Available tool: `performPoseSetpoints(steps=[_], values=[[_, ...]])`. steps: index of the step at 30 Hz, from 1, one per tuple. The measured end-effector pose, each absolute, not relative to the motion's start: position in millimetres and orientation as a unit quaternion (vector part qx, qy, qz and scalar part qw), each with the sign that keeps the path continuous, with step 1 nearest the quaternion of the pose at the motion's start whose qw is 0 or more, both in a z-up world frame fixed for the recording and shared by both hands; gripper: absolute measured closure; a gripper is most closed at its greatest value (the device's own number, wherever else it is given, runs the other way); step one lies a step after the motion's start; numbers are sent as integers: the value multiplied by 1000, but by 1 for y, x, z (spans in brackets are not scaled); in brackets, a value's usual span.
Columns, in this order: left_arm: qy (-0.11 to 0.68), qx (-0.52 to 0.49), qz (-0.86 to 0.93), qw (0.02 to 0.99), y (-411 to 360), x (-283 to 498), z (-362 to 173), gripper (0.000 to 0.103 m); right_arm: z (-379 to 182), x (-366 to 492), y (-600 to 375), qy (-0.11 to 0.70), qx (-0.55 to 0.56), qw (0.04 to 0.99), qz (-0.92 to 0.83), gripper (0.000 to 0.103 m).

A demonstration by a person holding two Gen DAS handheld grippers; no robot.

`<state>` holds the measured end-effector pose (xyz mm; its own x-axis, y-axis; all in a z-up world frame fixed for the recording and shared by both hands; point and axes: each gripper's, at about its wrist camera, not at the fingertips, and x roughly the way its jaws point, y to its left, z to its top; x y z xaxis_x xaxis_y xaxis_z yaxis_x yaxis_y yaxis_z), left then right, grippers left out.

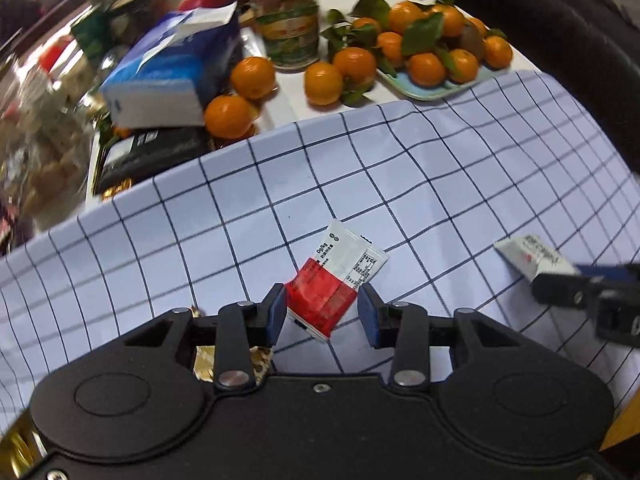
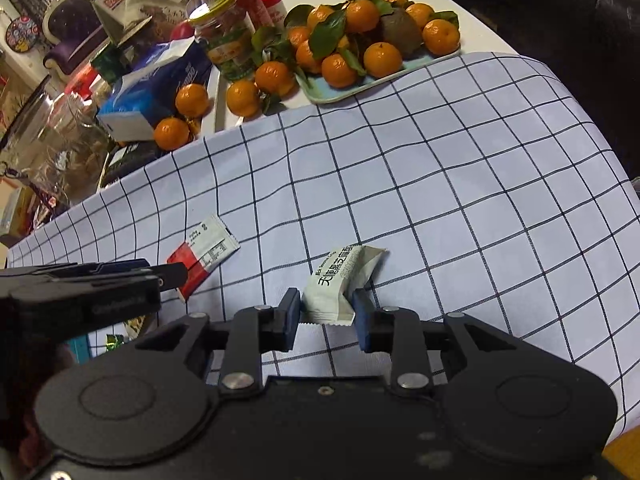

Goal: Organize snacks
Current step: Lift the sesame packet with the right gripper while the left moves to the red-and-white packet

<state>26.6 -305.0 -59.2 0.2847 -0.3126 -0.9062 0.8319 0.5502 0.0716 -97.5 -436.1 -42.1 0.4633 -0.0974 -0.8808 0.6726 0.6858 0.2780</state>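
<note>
**Two snack packets on checked cloth, one in each gripper's reach**

Item 1. Left gripper (image 1: 323, 310): jaws apart, straddling the red end of a red-and-white snack packet (image 1: 338, 280). The left pad looks to be touching the packet's edge; a small gap shows at the right pad. The packet lies flat on the checked tablecloth (image 1: 440, 168), its white end pointing to 1 o'clock.

Item 2. Right gripper (image 2: 326, 314): jaws drawn close, clamped on the near end of a white snack packet (image 2: 340, 286) with black lettering. The packet's far end is crumpled and points to 1 o'clock. In the left wrist view it shows at 3 o'clock from the red-and-white packet, well apart from it.

Item 3. Surroundings, beyond the cloth's far edge at 12 o'clock: a pale blue tray (image 2: 320, 92) heaped with leafy mandarins (image 2: 382, 60); loose mandarins (image 1: 253, 77) on the table beside it; a glass jar (image 1: 290, 20) with a yellow-green lid; a blue tissue pack (image 1: 168, 76) at 11 o'clock, resting on a dark box (image 1: 152, 152).
</note>
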Motion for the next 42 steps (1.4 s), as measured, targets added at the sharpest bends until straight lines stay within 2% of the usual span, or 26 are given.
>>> performPoseSetpoints(steps=[12, 16, 21, 25, 30, 34, 36, 42], values=[[473, 274, -406, 732, -312, 40, -77, 54, -44, -99, -439, 455, 325, 792, -246, 73], [458, 296, -417, 727, -316, 31, -81, 43, -45, -99, -440, 453, 331, 790, -248, 73], [453, 298, -413, 732, -320, 25, -85, 40, -45, -100, -441, 452, 334, 789, -248, 73], [477, 284, -392, 734, -321, 25, -83, 41, -44, -101, -442, 449, 336, 789, -251, 73], [566, 228, -371, 700, -311, 26, -86, 51, -44, -105, -448, 443, 344, 785, -262, 73], [594, 212, -380, 677, -305, 17, -85, 51, -46, -108, -452, 440, 359, 779, -267, 73], [585, 221, -377, 683, -305, 13, -82, 52, -48, -109, -453, 441, 366, 775, -266, 73], [473, 245, -373, 760, -311, 20, -57, 49, -50, -109, -451, 445, 372, 770, -267, 72]])
